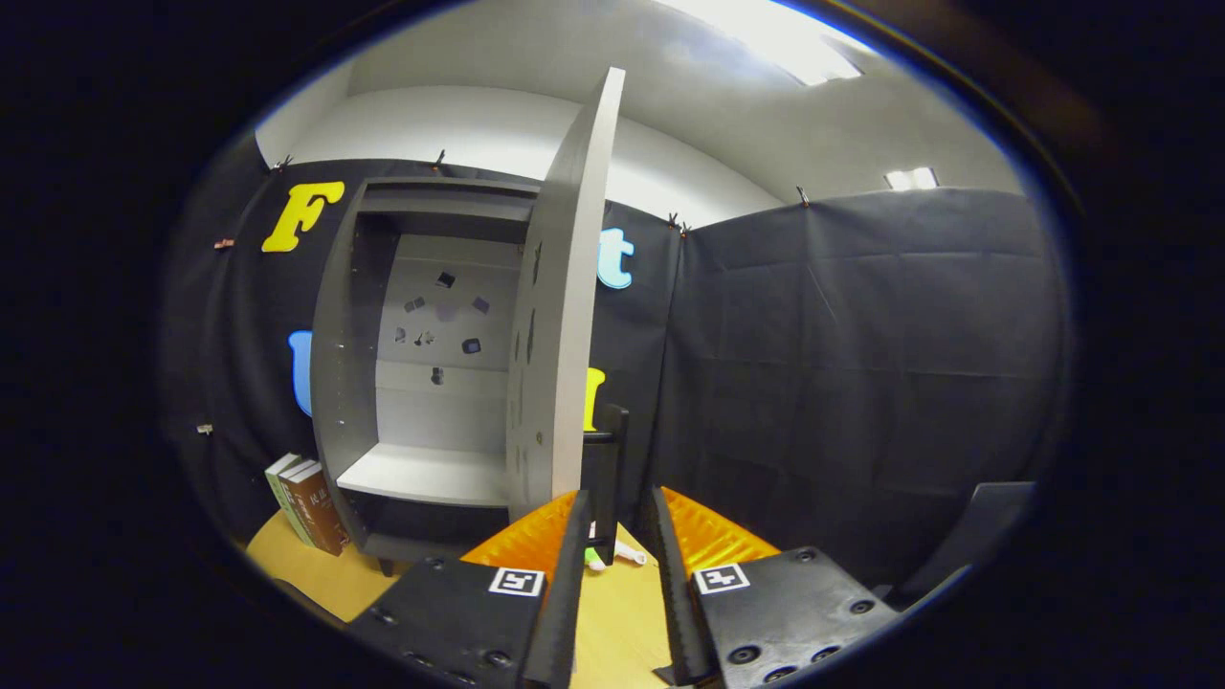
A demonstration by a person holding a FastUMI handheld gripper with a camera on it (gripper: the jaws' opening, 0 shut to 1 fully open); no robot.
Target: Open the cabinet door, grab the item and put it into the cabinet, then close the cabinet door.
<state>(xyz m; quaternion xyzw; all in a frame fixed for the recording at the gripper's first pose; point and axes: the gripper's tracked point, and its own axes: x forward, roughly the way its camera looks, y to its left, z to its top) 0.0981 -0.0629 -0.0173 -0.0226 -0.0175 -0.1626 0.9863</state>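
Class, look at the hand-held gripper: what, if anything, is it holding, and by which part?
Nothing is held. The hand-held gripper is open, its fingers either side of the dark handle on the open cabinet door, not pressing it.

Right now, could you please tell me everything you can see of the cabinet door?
The cabinet door is a tall, flat grey panel, seemingly painted board, swung wide open and seen nearly edge-on. It stands upright, with its dark bar handle in the gap between the open claw's fingertips. Small dark marks dot its inner face.

gripper | orange ribbed side panels | square coded tags | dark screwed plates
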